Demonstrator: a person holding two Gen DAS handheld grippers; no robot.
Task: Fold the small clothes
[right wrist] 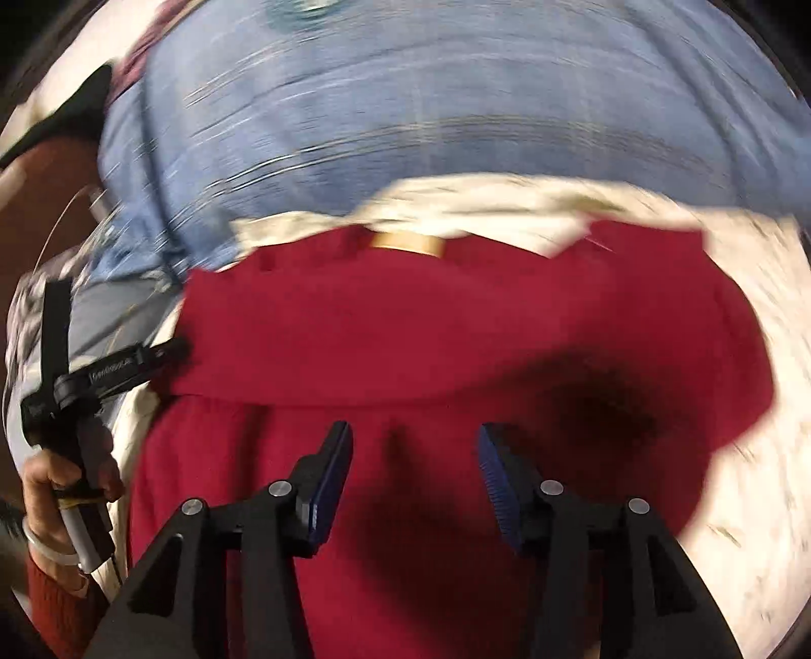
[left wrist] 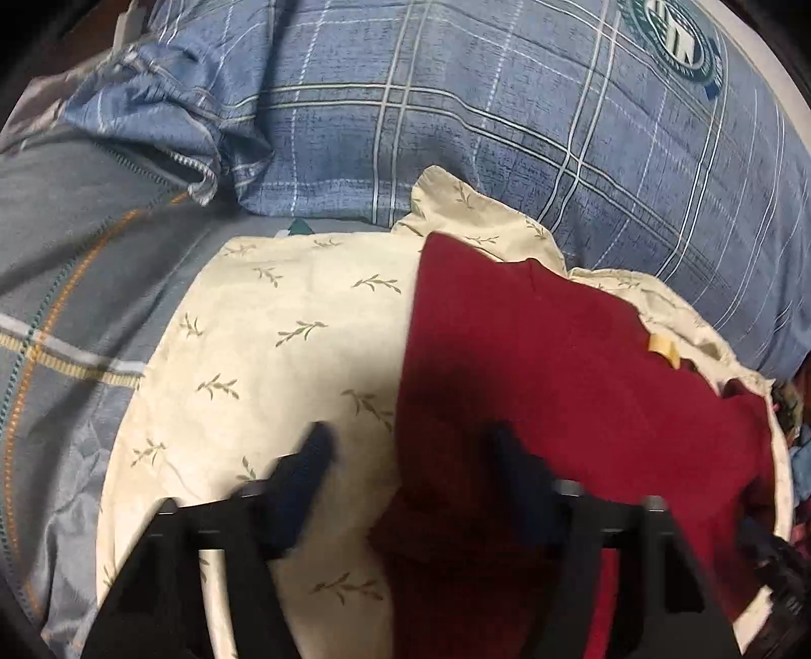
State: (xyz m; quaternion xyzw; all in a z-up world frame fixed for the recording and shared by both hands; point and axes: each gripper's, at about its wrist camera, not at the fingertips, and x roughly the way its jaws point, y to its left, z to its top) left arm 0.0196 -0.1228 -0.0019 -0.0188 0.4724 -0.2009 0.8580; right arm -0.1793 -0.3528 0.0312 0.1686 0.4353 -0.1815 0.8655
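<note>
While lying flat, the red garment point(right wrist: 405, 324) spreads below the right hand-held gripper point(right wrist: 415, 456).

Round emblem on blue checked bedding point(left wrist: 674, 38), lettering unreadable

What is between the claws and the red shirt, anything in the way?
Nothing visible blocks them. The red shirt lies on the cream leafy cloth, with the right claw open just above it. The left claw is open over the shirt's left edge.
</note>
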